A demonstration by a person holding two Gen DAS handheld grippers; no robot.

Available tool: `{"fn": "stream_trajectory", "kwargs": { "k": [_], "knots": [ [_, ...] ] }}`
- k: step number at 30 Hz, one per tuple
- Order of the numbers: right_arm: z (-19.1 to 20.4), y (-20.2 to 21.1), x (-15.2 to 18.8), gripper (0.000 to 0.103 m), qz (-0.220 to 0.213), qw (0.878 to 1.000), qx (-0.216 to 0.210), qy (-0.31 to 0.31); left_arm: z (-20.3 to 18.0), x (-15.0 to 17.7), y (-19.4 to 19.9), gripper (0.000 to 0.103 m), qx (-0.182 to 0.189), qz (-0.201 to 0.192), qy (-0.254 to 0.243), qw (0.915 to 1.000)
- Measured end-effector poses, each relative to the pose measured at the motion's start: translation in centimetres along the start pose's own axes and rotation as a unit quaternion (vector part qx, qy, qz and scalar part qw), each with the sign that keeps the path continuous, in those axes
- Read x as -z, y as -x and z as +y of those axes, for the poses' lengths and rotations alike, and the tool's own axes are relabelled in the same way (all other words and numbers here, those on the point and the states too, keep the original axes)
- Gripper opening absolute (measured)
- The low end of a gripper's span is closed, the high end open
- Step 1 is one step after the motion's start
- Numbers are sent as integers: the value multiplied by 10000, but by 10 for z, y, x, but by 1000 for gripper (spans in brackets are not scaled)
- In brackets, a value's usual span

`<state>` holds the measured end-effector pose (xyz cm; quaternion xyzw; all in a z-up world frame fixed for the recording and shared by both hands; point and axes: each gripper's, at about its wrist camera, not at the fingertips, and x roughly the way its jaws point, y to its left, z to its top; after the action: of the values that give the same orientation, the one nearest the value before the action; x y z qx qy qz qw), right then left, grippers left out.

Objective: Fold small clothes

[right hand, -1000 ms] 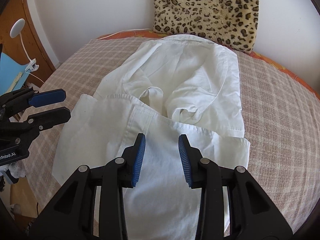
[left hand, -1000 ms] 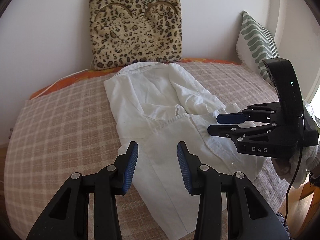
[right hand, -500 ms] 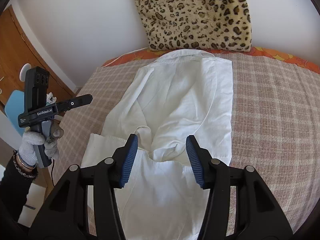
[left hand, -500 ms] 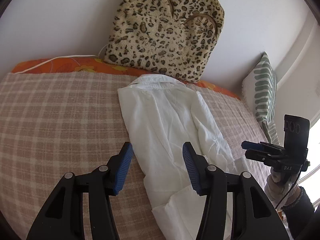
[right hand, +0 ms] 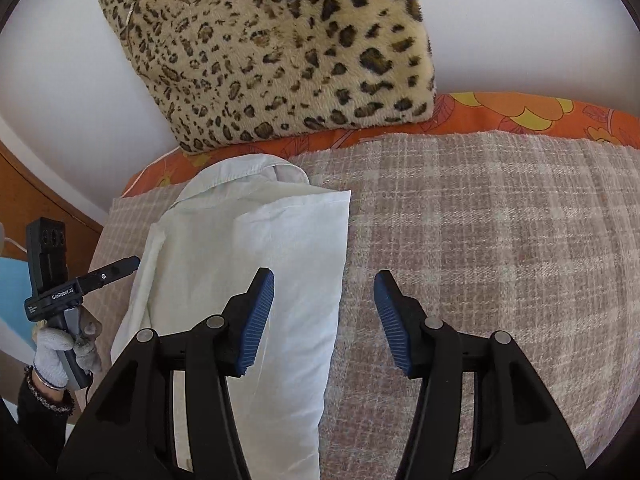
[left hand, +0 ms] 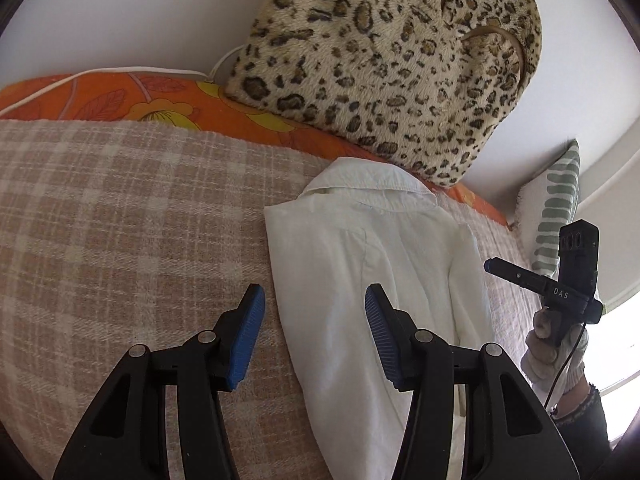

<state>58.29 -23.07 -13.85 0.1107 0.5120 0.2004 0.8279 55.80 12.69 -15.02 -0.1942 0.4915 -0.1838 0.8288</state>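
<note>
Lying lengthwise on the blanket (left hand: 132, 216), the shirt (left hand: 372, 280) is folded into a narrow strip, collar toward the leopard cushion (left hand: 384, 64) and nearly touching it. Its long edge away from the striped pillow (left hand: 556, 216) runs straight and clean; the opposite long edge shows a layered sleeve fold. Wide bare blanket lies beside the shirt on the side away from the striped pillow. On the pillow side only a narrow band of blanket remains before the bed's edge. Orange sheet (right hand: 520, 114) borders the blanket under the cushion.

Left gripper (left hand: 315, 330): jaws spread, nothing between pads, hovering over the shirt's clean edge. Right gripper (right hand: 324, 318): jaws spread, empty, straddling the shirt's other long edge in its own view. Jaws on both have just been opening. Gloved hands hold both tools.
</note>
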Motion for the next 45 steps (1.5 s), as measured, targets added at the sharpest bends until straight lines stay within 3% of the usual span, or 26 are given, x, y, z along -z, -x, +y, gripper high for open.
{"fn": "stream_trajectory", "kwargs": {
  "k": [10, 11, 12, 14, 15, 17, 20, 34, 45],
  "knots": [
    [14, -39, -12, 55, 51, 9998, -166, 85, -11, -14, -23, 48, -56, -168, -298, 9994],
    [13, -40, -13, 53, 30, 9998, -200, 17, -12, -15, -24, 41, -87, -182, -302, 9993],
    [14, -42, -15, 50, 9, 9998, -200, -8, -12, -16, -27, 25, -141, -173, -307, 9993],
    [17, -46, -17, 25, 71, 9998, -202, 15, -12, -17, -33, 8, -133, -135, -307, 9994],
    [20, -47, -17, 20, 82, 9999, -103, 49, -14, -17, -35, 6, -112, -148, -343, 9992],
    [24, -45, -17, 10, 56, 9999, 9, 140, -21, -16, -32, 5, -116, -231, -485, 9985],
    [28, -32, -20, 7, -84, 9997, 5, 239, -29, -18, -23, 4, -65, -364, -569, 9977],
    [64, 24, -22, 5, -502, 9960, -320, 666, -61, -15, 27, 4, 220, -871, -921, 9917],
    [93, 119, 26, 5, -906, 9877, -565, 1146, -98, 34, 108, 4, 312, -1238, -1503, 9804]
  ]
}}
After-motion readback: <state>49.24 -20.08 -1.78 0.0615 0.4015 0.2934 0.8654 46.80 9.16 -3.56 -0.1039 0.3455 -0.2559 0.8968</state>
